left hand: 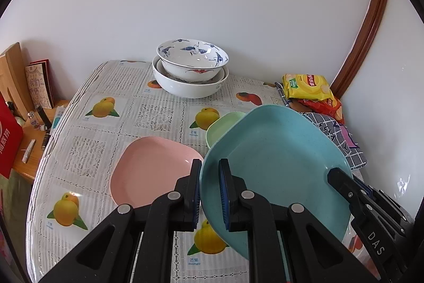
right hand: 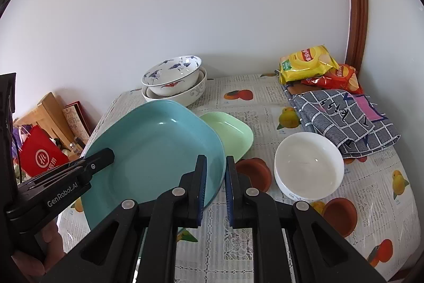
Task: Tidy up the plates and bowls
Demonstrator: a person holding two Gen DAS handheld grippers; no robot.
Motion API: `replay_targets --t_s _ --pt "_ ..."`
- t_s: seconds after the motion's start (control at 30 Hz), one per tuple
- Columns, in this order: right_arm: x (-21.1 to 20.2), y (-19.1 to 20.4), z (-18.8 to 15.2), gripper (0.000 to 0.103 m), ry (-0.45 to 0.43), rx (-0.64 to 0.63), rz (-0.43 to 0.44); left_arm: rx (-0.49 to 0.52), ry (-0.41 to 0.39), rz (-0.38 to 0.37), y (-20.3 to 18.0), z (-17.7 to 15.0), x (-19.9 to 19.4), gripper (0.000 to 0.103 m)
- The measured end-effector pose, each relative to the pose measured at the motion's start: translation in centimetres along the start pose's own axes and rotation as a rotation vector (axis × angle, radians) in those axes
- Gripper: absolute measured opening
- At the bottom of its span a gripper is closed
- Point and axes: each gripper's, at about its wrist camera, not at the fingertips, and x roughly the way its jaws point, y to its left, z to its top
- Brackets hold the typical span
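Blue plate (left hand: 275, 150) sits tilted at centre frame in both wrist views, raised off the tablecloth (left hand: 148, 110). Your left gripper (left hand: 209, 192) pinches its left rim; your right gripper (right hand: 215, 188) pinches its right rim. Pink plate (left hand: 151, 169) lies flat at lower left in the left view, green plate (right hand: 230, 131) just behind the blue one. Stacked bowls (left hand: 190, 70) stand at the back, white bowl (right hand: 308, 166) at right.
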Motion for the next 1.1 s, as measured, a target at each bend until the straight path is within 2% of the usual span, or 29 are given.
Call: replay_targets --t_s 1.1 --pt "6.2 5.9 -1.5 0.013 0.111 -0.092 0.043 -0.101 0.067 0.084 7.2 -1.7 2.9 0.013"
